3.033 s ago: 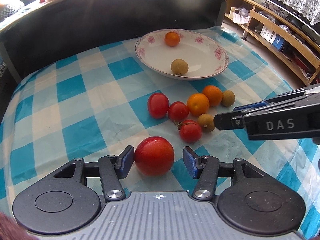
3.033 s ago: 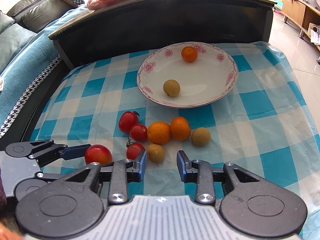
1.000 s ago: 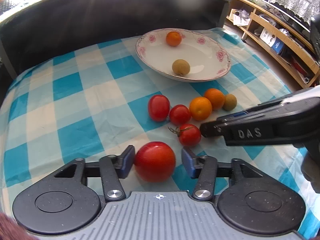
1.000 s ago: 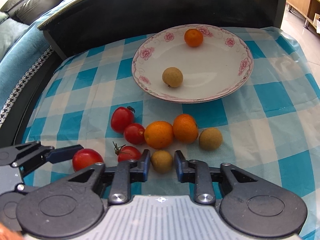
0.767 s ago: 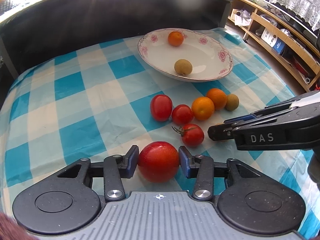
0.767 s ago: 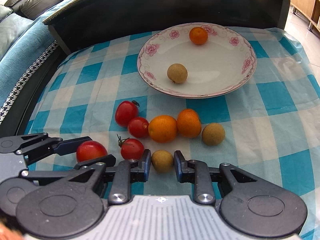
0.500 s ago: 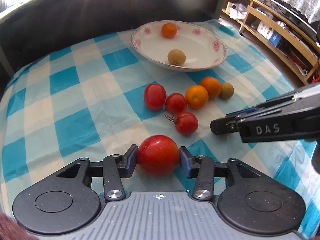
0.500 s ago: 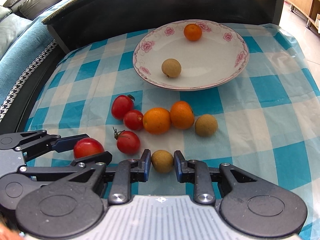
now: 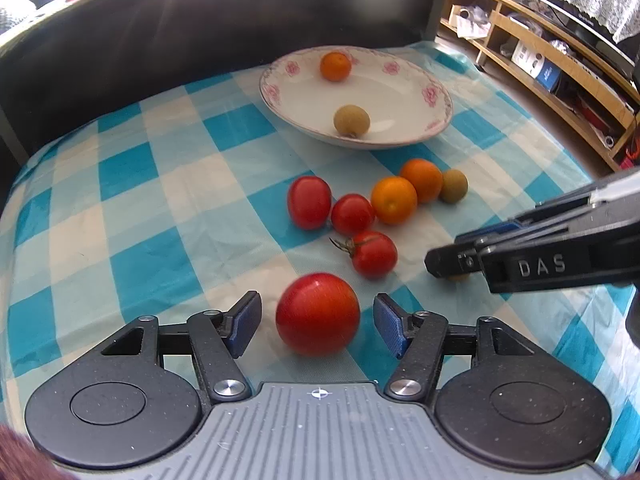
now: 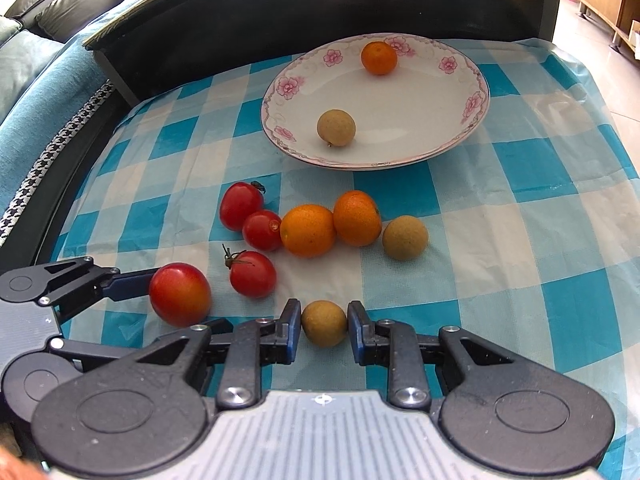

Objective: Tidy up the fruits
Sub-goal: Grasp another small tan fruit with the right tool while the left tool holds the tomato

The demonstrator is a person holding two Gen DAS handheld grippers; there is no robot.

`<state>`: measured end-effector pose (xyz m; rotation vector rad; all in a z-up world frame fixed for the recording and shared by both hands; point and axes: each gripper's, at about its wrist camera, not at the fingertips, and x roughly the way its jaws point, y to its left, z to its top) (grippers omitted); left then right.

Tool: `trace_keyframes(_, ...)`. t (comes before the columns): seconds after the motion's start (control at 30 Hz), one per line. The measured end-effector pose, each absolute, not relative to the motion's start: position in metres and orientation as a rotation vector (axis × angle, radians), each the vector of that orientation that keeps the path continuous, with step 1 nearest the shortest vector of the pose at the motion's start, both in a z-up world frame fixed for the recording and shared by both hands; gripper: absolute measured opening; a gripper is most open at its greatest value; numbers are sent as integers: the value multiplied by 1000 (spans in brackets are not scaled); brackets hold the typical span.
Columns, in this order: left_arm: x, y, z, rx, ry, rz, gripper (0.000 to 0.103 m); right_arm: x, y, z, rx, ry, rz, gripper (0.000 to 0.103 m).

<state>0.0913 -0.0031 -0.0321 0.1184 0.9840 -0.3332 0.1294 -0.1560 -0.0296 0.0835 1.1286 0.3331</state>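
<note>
A large red tomato (image 9: 318,314) lies on the blue-checked cloth between the pads of my left gripper (image 9: 318,316). Its jaws are opening, with a gap showing on each side of the tomato. My right gripper (image 10: 324,322) is shut on a small tan longan (image 10: 324,323) just above the cloth. In the left wrist view the right gripper (image 9: 440,264) reaches in from the right and hides most of that longan. The flowered white plate (image 10: 472,128) at the back holds an orange (image 10: 379,58) and a longan (image 10: 336,127).
Between the grippers and the plate lie three small tomatoes (image 10: 253,274), two oranges (image 10: 308,231) and one longan (image 10: 405,238). A dark raised table edge (image 10: 360,4) runs behind the plate. A sofa (image 10: 36,92) is on the left and wooden shelves (image 9: 560,80) are on the right.
The left jaws closed onto the large tomato, then spread away from it. The right gripper closed on the longan and has stayed shut on it.
</note>
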Motion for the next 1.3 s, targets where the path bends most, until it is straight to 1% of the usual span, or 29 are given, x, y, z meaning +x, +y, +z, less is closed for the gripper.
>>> trace_keyframes(0.17, 93, -4, -33, 124, 994, -339, 70, 129, -155, -30, 75, 1130, 337, 30)
trace_keyframes(0.23, 92, -5, -33, 128, 992, -338, 68, 129, -154, -30, 70, 1131, 341, 31)
trace_keyframes(0.3, 92, -4, -32, 120, 985, -336, 61, 128, -154, -29, 66, 1133, 345, 32)
trace_keyframes(0.33, 93, -3, -31, 115, 984, -336, 53, 128, -153, -29, 63, 1133, 344, 32)
trace_keyframes(0.37, 93, -3, -31, 112, 988, -339, 52, 127, -153, -29, 61, 1132, 344, 32)
trace_keyframes(0.47, 92, -4, -31, 118, 989, -338, 51, 126, -150, -29, 29, 1127, 338, 32)
trace_keyframes(0.53, 90, -5, -31, 131, 988, -336, 51, 124, -149, -28, 5, 1126, 333, 28)
trace_keyframes(0.9, 80, -11, -30, 192, 1004, -330, 51, 115, -154, -26, -43, 1129, 309, 28)
trace_keyframes(1.3, 76, -2, -34, 190, 999, -340, 51, 108, -156, -26, -52, 1130, 266, 28)
